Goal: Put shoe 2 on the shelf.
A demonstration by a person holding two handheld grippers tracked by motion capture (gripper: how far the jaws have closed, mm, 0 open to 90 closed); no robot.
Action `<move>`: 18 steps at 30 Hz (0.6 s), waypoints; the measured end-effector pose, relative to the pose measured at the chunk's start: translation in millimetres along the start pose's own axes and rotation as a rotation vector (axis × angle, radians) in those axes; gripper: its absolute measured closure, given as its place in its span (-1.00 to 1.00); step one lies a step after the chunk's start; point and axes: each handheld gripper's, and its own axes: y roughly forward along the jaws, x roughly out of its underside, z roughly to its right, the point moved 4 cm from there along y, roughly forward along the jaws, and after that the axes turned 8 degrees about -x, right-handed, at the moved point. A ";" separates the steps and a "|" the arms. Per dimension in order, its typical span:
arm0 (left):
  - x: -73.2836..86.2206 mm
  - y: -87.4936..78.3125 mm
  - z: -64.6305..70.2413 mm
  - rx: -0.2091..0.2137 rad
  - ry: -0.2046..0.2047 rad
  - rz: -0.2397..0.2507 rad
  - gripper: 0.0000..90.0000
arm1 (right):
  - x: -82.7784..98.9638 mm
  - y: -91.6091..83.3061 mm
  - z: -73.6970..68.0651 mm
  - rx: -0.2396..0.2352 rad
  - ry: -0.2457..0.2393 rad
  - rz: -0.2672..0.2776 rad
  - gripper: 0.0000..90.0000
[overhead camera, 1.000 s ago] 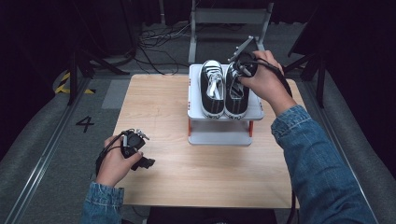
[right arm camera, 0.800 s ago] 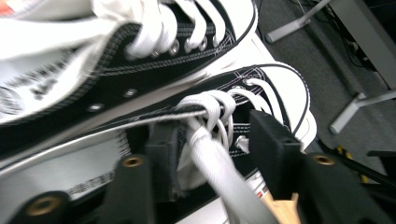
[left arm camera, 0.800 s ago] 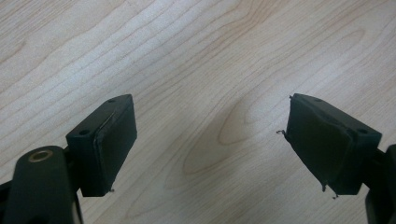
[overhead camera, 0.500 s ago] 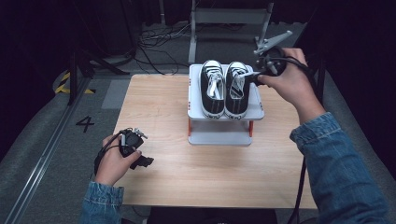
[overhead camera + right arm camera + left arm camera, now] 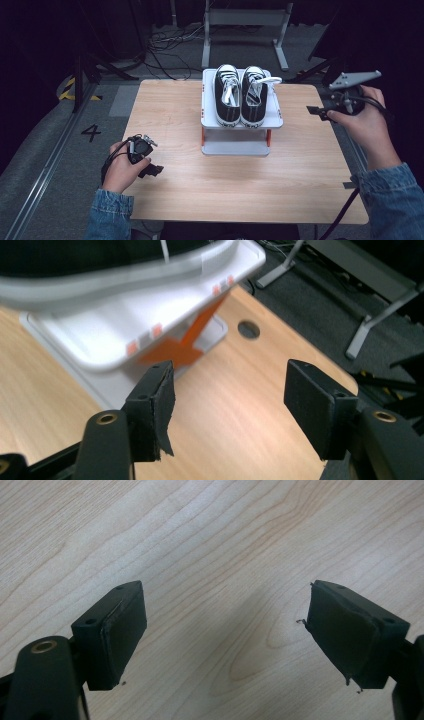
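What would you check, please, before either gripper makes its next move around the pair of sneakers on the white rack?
1. Sneakers side by side on the rack's top shelf, toes toward the person: ok.
2. Right gripper apart from the shoes, off the table's right side: ok.
3. Right gripper's jaws have just been opening; they stand wide with nothing between them: ok.
4. Left gripper open over bare table, nothing between its pads: ok.
5. White lace trailing off the right sneaker over the shelf: not ok, it could snag.
6. Rack's lower shelf free of things: ok as far as the high view shows.
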 end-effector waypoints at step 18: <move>-3.4 3.5 -1.0 -0.041 0.002 0.065 -0.63 | 125.2 44.2 -22.6 -0.067 0.081 0.014 -0.22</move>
